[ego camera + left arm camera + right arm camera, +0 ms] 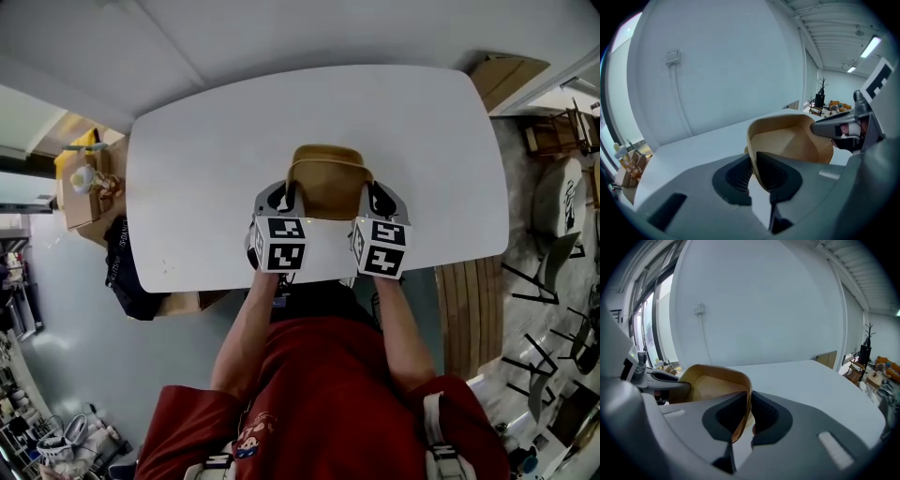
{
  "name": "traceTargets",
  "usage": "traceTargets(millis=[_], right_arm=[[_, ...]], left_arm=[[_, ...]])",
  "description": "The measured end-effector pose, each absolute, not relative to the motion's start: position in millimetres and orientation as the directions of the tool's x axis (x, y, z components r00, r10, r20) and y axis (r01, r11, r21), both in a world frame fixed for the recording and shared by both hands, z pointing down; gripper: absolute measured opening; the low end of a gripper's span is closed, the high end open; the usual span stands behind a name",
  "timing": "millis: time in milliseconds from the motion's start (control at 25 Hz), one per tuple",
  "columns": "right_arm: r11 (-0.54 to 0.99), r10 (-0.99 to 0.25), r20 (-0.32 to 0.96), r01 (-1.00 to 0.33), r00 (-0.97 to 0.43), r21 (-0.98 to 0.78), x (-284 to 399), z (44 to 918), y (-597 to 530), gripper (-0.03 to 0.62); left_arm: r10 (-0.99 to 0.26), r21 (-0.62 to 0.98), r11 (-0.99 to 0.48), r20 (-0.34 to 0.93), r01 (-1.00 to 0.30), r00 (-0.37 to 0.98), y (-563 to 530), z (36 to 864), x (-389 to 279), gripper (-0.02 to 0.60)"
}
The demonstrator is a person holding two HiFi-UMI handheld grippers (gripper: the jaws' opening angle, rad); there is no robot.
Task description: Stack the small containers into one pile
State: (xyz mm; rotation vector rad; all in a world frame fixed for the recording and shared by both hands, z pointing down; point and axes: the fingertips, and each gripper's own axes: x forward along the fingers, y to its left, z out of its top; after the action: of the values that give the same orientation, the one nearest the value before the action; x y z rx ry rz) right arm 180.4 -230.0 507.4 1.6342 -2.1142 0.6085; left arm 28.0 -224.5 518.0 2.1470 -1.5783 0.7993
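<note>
Tan and thin-walled, the container (pixel 326 176) hangs between your two claws, open side up, over the near half of the white table (pixel 206 159). Your left claw (pixel 289 194) is pinching the container's left wall. In the left gripper view that wall runs down between the dark ribbed pads (pixel 733 178), one outside the container and one inside, both pressed against it. Your right claw (pixel 369 195) grips the opposite wall the same way, with one pad on each face of the rim and no gap showing. The two claws point forward side by side, with the container's hollow between their tips and its far rim just ahead of them. I cannot tell whether its base touches the table, or whether another container is nested inside it. Well out to the left of your left claw, past the table's edge, a cardboard box (pixel 80 202) stands on the floor.
</note>
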Motion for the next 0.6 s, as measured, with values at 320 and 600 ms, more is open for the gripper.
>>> traceTargets(millis=[320,600], right_arm=[[0.202,-0.797,0.569,-0.977,-0.204,-0.068,171.3,507.6,-257.6,0.029],[0.178,-0.788,0.587,-0.982,-0.182,-0.065,175.7,517.4,-271.6,0.029]], left_arm=[[-0.731,-0.019,-0.335,0.635,-0.942,0.248,-251.8,528.2,20.1,0.037],[-0.716,-0.012,-0.350,0.648,-0.937,0.259,-267.1,536.3,24.2,0.037]])
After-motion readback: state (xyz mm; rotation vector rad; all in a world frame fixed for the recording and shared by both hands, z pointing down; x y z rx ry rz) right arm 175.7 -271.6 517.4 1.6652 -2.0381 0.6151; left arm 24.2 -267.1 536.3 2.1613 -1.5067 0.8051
